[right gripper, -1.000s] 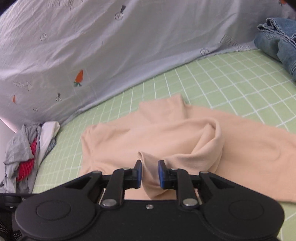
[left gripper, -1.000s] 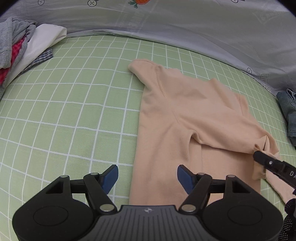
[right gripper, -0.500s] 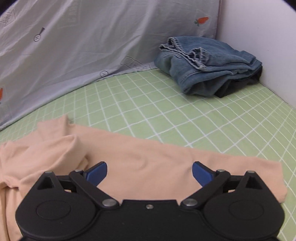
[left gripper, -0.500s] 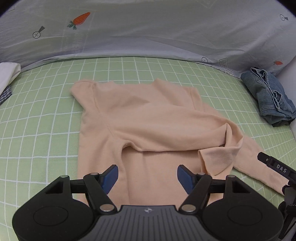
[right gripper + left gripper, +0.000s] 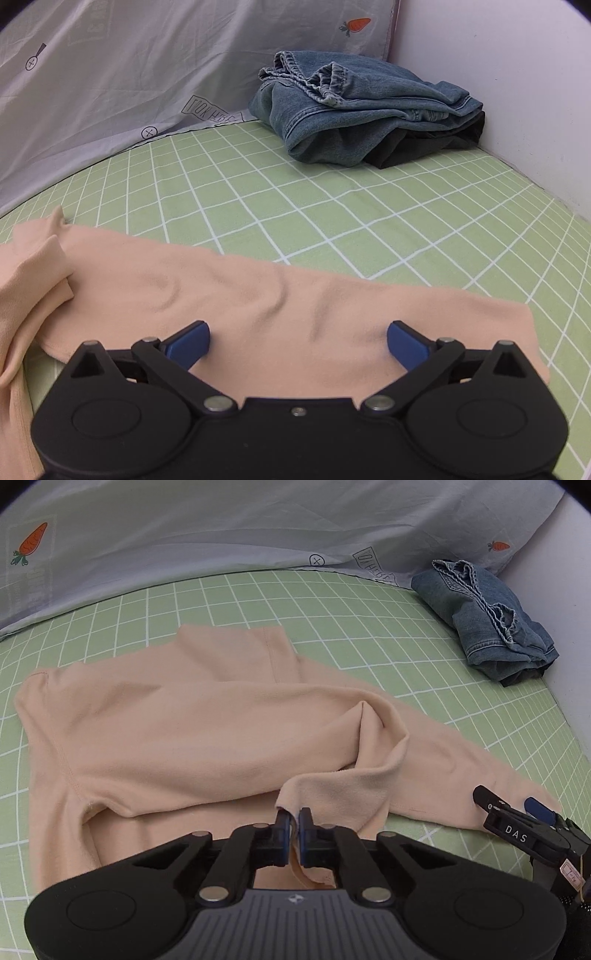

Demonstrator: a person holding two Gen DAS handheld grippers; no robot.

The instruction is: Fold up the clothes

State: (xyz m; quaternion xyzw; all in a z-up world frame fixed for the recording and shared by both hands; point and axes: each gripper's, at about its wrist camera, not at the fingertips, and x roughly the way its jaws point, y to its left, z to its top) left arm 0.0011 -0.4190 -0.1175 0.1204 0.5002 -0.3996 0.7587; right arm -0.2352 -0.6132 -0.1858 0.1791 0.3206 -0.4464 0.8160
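Right wrist, green checked sheet (image 5: pixel 332 206), white wall (image 5: pixel 498 74)

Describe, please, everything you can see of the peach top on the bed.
The peach top is a soft, matte knit, lying mostly flat on the green checked sheet. One sleeve is folded across the body; the left gripper pinches its cuff. The other sleeve stretches flat beneath the open right gripper.

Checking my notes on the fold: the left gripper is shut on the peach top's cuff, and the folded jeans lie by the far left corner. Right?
Not quite. The jeans lie by the far right corner, as the left wrist view shows. The left gripper is indeed shut on the peach top.
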